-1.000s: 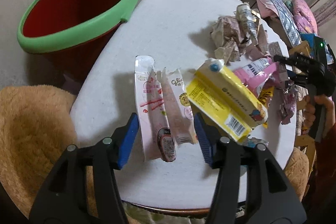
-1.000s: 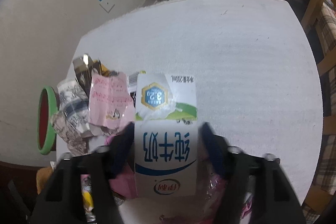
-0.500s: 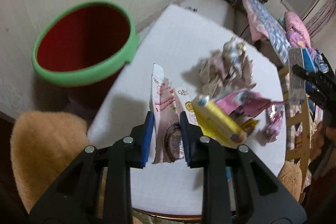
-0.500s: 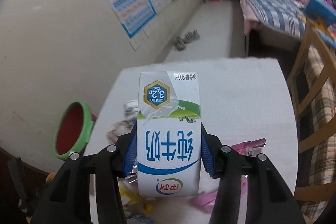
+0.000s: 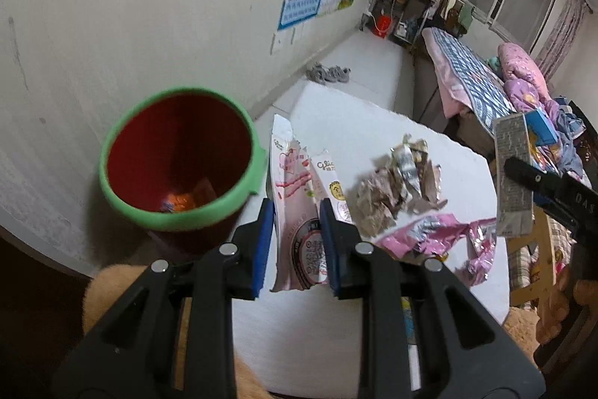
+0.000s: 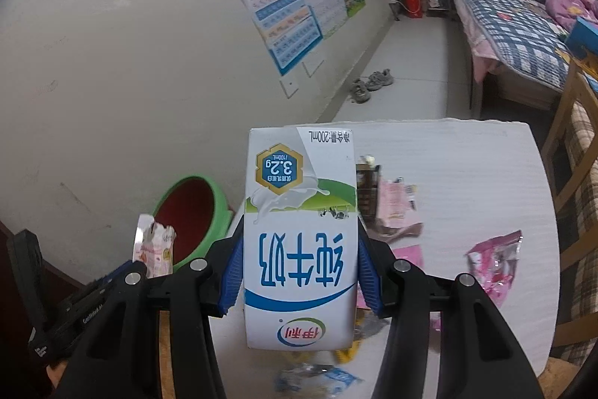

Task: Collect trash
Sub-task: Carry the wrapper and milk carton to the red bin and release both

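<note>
So two pieces are picked up at once here. A torn pink snack wrapper [image 5: 295, 212] is clamped between the pads of the left gripper [image 5: 296, 242], held up off the white table [image 5: 358, 122] and close to the green-rimmed red bin [image 5: 179, 167]. A blue-and-white milk carton [image 6: 299, 238] is pinched upside down in the right gripper [image 6: 299, 272], also lifted clear.

Nothing's been dropped yet though. A bit of orange trash can already be made out at the bottom of the bin, so some progress has probably been made. Plenty is left on the table: crumpled paper [image 5: 396, 186], a pink foil packet [image 5: 441, 234], more scraps at the near edge.
</note>
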